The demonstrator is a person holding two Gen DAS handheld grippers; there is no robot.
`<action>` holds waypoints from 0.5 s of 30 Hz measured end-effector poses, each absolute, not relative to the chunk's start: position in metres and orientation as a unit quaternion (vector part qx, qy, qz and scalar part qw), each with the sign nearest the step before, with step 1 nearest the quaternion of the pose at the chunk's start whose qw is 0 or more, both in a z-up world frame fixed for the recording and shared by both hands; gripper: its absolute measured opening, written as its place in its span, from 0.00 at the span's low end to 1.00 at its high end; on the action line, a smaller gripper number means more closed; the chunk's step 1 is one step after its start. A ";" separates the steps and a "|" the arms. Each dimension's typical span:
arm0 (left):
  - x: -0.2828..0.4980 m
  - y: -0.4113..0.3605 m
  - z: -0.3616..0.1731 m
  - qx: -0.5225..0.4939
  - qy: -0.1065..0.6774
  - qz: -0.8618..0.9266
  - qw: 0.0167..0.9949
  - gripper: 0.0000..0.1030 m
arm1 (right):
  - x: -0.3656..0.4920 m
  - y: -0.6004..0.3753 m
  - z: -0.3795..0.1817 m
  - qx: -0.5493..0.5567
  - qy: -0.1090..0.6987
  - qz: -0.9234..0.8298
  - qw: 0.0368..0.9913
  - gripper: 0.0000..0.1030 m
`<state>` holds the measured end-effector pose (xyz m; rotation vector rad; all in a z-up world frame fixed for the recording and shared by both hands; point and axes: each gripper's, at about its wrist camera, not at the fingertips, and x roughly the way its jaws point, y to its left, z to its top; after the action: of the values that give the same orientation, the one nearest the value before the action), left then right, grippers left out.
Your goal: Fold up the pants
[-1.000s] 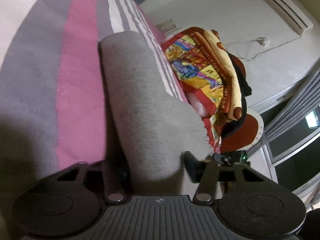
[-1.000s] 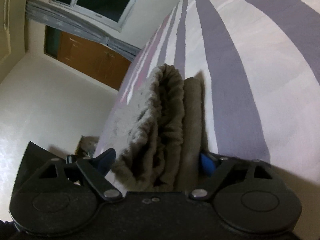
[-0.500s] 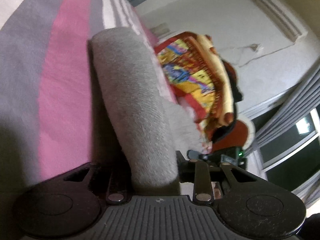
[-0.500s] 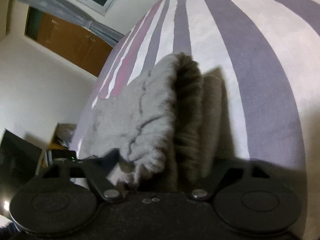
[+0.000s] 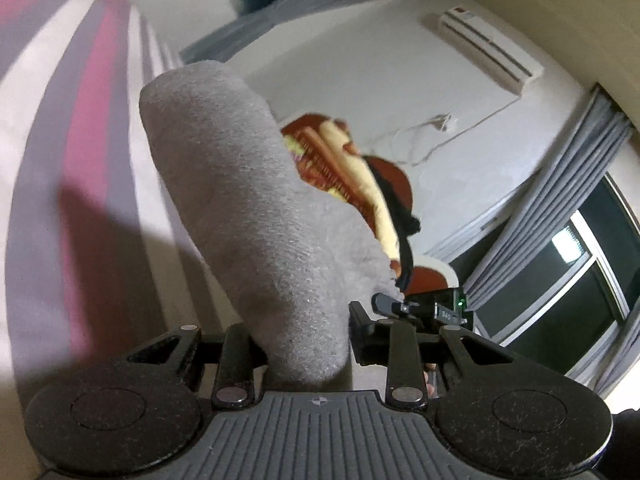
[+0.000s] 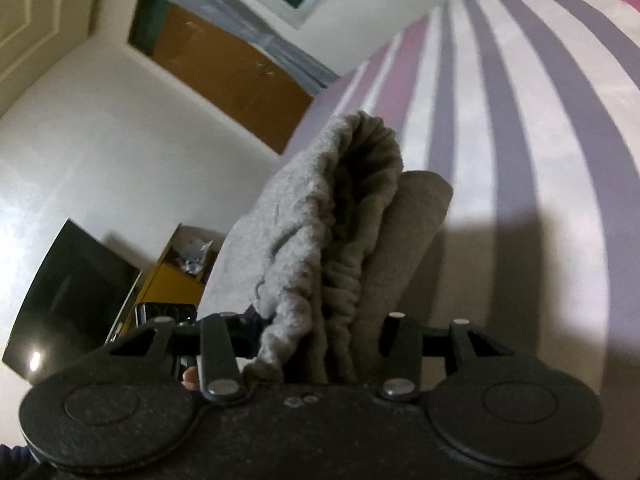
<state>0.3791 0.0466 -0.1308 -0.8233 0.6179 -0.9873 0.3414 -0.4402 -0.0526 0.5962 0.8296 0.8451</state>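
Observation:
The grey fleece pants [image 5: 248, 216] are folded into a thick bundle and held up off the striped bed cover [image 5: 80, 168]. My left gripper [image 5: 300, 344] is shut on one end of the bundle, at its smooth rounded fold. My right gripper [image 6: 320, 340] is shut on the other end, where the gathered waistband and the layered edges [image 6: 352, 216] show. The bundle casts a shadow on the bed cover [image 6: 540, 160] below. The fingertips of both grippers are hidden in the cloth.
A colourful blanket pile [image 5: 352, 176] lies at the far end of the bed. An air conditioner [image 5: 488, 48], curtains [image 5: 560, 200] and a window are behind it. The right wrist view shows a wooden door [image 6: 232, 80], a yellow shelf [image 6: 176, 272] and a dark screen [image 6: 68, 288].
Both grippers have closed on the pants and lifted the bundle off the bed cover. The views have tilted up, so more wall and room show now.

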 end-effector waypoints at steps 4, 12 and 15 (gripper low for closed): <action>0.412 0.070 -0.110 -0.379 0.260 -0.445 0.769 0.29 | 0.381 -0.424 -0.037 0.276 0.368 0.406 0.790 0.43; 0.517 0.111 -0.119 -0.371 0.273 -0.402 0.792 0.30 | 0.489 -0.383 -0.055 0.279 0.375 0.400 0.789 0.43; 0.558 0.114 -0.132 -0.367 0.290 -0.393 0.792 0.30 | 0.521 -0.372 -0.076 0.286 0.384 0.393 0.785 0.43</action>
<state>0.5583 0.1144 -0.1324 -0.7903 0.6232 -0.8451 0.5205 -0.3721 -0.0756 0.6159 0.8284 0.8481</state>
